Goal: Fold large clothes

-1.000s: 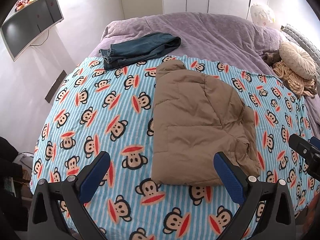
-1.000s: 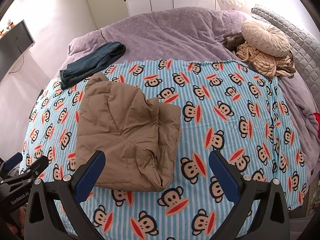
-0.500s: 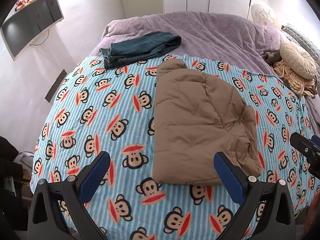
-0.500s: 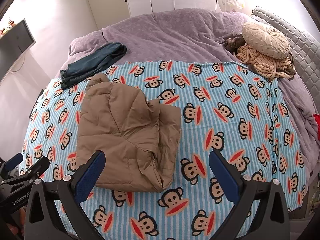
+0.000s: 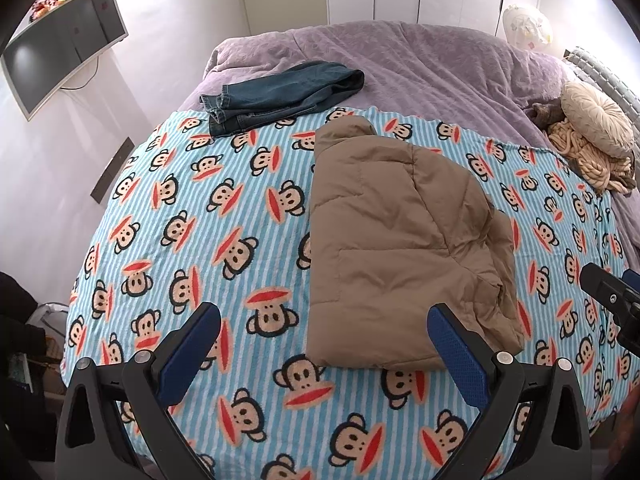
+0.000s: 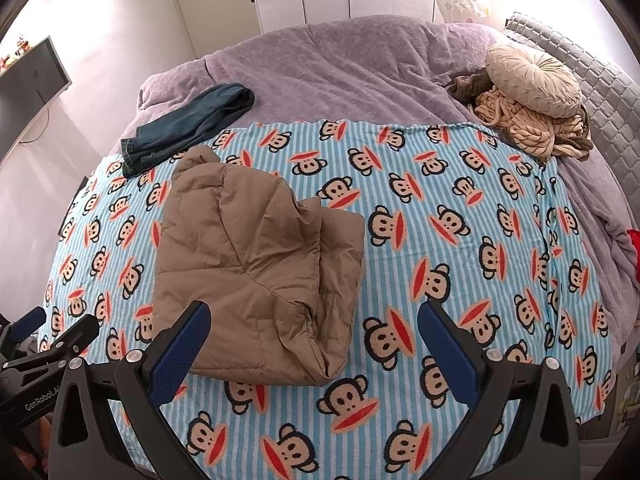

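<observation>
Hardly anything has moved since a second ago — the folded tan jacket lies just where it did, and both tongs have only drifted a touch in their views. That puffy jacket sits folded into a rough rectangle on the monkey-print blanket, close to the foot edge of the bed, with its collar end pointing up toward the head of the bed and a bunched fold along its right side. Left tongs hang over the foot edge with the blue pads spread wide and nothing between them; the right-hand pad overlaps the jacket's near corner in the view, though whether it touches I cannot tell. Right tongs hover likewise over the same edge — wide apart, empty, the left pad in line with the jacket's near hem. Farther up, a pair of folded jeans lies across the line where the blanket meets the purple bedspread, near the bed's left edge and apart from the jacket's collar. At the bed's far right corner a round cream cushion rests on a heap of chunky knit throw. A dark television hangs on the wall to the left.
</observation>
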A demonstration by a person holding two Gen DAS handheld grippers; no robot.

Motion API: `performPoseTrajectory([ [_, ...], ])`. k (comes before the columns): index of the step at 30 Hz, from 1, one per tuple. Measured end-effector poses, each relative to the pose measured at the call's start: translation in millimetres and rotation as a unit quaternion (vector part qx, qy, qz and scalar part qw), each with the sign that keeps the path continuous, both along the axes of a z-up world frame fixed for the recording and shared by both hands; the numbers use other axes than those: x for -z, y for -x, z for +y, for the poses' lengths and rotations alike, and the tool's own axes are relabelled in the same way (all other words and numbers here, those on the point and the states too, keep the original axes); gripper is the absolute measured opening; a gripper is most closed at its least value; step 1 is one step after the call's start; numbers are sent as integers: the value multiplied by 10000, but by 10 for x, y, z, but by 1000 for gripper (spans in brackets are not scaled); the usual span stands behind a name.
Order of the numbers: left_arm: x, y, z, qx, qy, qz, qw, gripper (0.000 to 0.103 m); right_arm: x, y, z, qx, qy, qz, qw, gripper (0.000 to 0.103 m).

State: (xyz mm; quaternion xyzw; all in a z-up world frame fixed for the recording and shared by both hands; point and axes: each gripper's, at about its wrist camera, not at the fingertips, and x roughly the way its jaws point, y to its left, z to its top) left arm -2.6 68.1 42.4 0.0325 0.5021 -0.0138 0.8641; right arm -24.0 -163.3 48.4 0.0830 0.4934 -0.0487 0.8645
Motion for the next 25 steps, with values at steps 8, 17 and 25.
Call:
performPoseTrajectory([
  [8,13,-9,5,3,-18,18,10000,103,2,-3,2,6,1,0,10000,103],
  [17,17,-33,22,-14,-38,28,10000,103,-2,-12,-1,-6,-10,6,10000,103],
  [25,27,-83,31,90,72,75,9999,103,56,26,-3,44,-51,56,10000,103],
])
